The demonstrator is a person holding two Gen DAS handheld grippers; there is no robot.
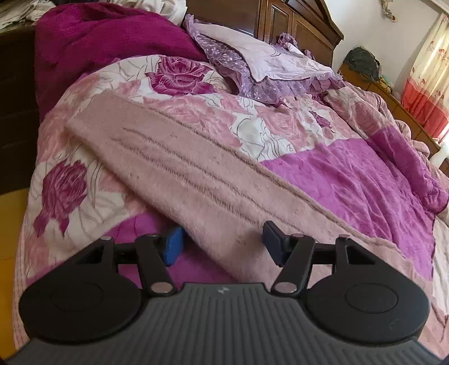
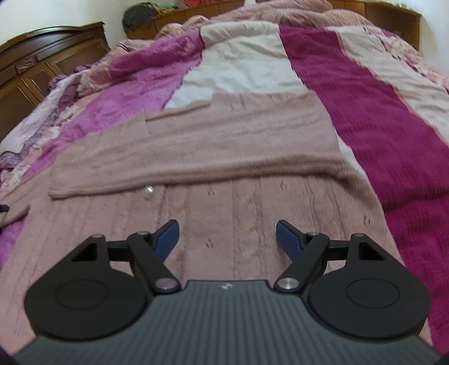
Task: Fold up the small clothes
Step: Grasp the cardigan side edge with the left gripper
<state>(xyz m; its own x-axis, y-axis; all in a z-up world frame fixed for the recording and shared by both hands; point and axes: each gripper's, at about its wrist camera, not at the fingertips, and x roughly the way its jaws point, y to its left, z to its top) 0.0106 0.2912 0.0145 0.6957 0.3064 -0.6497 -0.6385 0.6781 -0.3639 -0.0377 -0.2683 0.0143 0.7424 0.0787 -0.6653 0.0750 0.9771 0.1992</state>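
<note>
We see a dusty-pink knitted sweater (image 1: pixel 196 174) spread on a bed, over a floral quilt (image 1: pixel 84 179) in pink, magenta and white.

In the left wrist view, a long part of the sweater, probably a sleeve, runs from about 10 o'clock down to 5 o'clock. Its lower end passes between the blue pads of the left gripper (image 1: pixel 223 243). The jaws stand apart and released; the pad (image 1: pixel 174 245) at 8 o'clock sits half tucked under the knit's edge, while the other pad is beside the fabric, not pressing on it. At 12 o'clock lies a lilac ruffled pillow (image 1: pixel 280 64), with a dark wooden headboard (image 1: pixel 294 25) behind it and a magenta blanket (image 1: pixel 106 36) at 11 o'clock.

In the right wrist view, the right gripper (image 2: pixel 227 238) hovers over the sweater's cable-knit body, its jaws wide and released, with nothing between them. The knit fills the middle of the view. A folded sleeve crosses from 9 o'clock to 3 o'clock above the jaws, and a small pearly button (image 2: pixel 148 192) sits just below its edge at 10 o'clock.
</note>
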